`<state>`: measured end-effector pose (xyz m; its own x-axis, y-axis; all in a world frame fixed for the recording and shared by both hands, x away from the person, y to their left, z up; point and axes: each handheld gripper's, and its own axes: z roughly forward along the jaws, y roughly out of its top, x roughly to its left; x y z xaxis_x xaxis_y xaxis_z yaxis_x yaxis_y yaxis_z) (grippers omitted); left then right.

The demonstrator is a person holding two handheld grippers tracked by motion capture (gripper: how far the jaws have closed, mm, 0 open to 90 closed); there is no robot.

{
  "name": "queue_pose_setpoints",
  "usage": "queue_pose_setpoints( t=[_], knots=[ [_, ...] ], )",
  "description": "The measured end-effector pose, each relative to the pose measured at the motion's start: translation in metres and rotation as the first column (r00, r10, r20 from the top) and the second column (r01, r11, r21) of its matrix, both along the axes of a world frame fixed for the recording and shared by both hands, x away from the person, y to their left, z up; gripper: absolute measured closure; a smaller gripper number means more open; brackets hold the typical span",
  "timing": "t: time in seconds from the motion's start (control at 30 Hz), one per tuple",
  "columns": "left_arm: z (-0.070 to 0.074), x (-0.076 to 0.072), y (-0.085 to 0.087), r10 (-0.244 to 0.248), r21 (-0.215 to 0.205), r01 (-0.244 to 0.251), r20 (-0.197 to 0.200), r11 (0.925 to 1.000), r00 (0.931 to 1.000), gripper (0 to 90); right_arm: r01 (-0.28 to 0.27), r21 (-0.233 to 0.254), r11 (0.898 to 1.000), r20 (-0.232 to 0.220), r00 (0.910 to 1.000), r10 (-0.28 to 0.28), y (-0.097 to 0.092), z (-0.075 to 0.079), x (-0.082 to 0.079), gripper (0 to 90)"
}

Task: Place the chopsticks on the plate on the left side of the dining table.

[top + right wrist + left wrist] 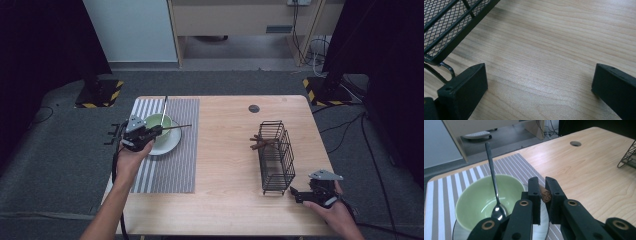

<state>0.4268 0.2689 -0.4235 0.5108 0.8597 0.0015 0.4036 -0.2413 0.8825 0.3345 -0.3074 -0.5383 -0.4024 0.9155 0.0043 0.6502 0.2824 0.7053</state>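
A thin brown wooden stick, probably a chopstick, is clamped in the left gripper above the pale green bowl's rim. Bare wooden table separates it from the black wire basket, beside which the right gripper rests, jaws wide.

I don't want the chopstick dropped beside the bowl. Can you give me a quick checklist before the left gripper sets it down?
1. Left gripper clamped on the brown chopstick: ok.
2. Chopstick over the green bowl: ok in the high view; its far tip reaches past the rim.
3. Room in the bowl beside the spoon: ok.
4. Bowl seated on its white plate: ok.
5. Right gripper open, out of the way by the wire basket: ok.
6. Chopstick's height above the bowl: cannot tell.
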Motion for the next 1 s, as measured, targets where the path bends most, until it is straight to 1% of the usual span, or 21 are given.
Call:
queue_pose_setpoints(
  t=[0.1,0.17,0.2,0.23,0.3,0.33,0.4,0.43,0.5,0.6,0.87,0.9,0.93,1.0],
  knots=[
    [-0.007,-0.006,0.003,0.016,-0.014,-0.016,-0.011,0.9998,0.9998,82.6,0.0,0.0,1.0,0.0,1.0,0.0,0.0,0.0,0.0,0.4],
    [-0.009,-0.008,0.004,0.019,-0.014,-0.019,-0.013,0.9997,0.9997,82.7,0.0,0.0,1.0,0.0,1.0,0.0,0.0,0.0,0.0,0.4],
    [-0.014,-0.012,0.007,0.026,-0.021,-0.026,-0.02,0.9994,0.9995,82.7,0.0,0.0,1.0,0.0,1.0,0.0,0.0,0.0,0.0,0.4],
    [-0.017,-0.013,0.008,0.027,-0.028,-0.027,-0.023,0.9992,0.9994,82.7,0.0,0.0,1.0,0.0,1.0,0.0,0.0,0.0,0.0,0.4],
    [-0.022,-0.017,0.011,0.026,-0.027,-0.027,-0.025,0.9993,0.9994,82.7,-0.001,-0.001,1.0,0.0,1.0,0.001,0.0,0.0,0.0,0.4],
    [-0.025,-0.018,0.012,0.021,-0.037,-0.022,-0.028,0.9991,0.9994,82.7,0.0,0.0,1.0,0.0,1.0,0.0,0.0,0.0,0.0,0.4],
    [-0.027,-0.019,0.013,0.022,-0.035,-0.023,-0.028,0.9991,0.9994,82.6,0.0,0.0,1.0,0.0,1.0,0.0,0.0,0.0,0.0,0.4],
    [-0.032,-0.022,0.016,0.03,-0.033,-0.031,-0.031,0.999,0.9991,82.7,-0.001,-0.001,1.0,0.0,1.0,0.001,0.0,0.0,0.0,0.4],
    [-0.037,-0.024,0.019,0.035,-0.052,-0.037,-0.038,0.998,0.9987,82.7,0.0,0.0,1.0,0.0,1.0,0.0,0.0,0.0,0.0,0.4],
    [-0.044,-0.027,0.022,0.041,-0.064,-0.043,-0.042,0.997,0.9983,82.8,-0.001,-0.001,1.0,0.0,1.0,0.001,0.0,0.0,0.0,0.4],
    [-0.052,-0.031,0.024,0.041,-0.063,-0.044,-0.051,0.9971,0.9979,83.0,0.0,0.0,1.0,0.0,1.0,0.0,0.0,0.0,0.0,0.4],
    [-0.053,-0.031,0.024,0.039,-0.057,-0.042,-0.054,0.9975,0.9978,83.0,0.0,0.0,1.0,0.0,1.0,0.0,0.0,0.0,0.0,0.4],
    [-0.053,-0.032,0.024,0.034,-0.04,-0.036,-0.052,0.9986,0.9981,83.0,0.0,0.0,1.0,0.0,1.0,0.0,0.0,0.0,0.0,0.4],
    [-0.053,-0.032,0.023,0.027,-0.038,-0.029,-0.052,0.9988,0.9983,83.0,0.0,0.0,1.0,0.0,1.0,0.0,0.0,0.0,0.0,0.4]
  ],
)
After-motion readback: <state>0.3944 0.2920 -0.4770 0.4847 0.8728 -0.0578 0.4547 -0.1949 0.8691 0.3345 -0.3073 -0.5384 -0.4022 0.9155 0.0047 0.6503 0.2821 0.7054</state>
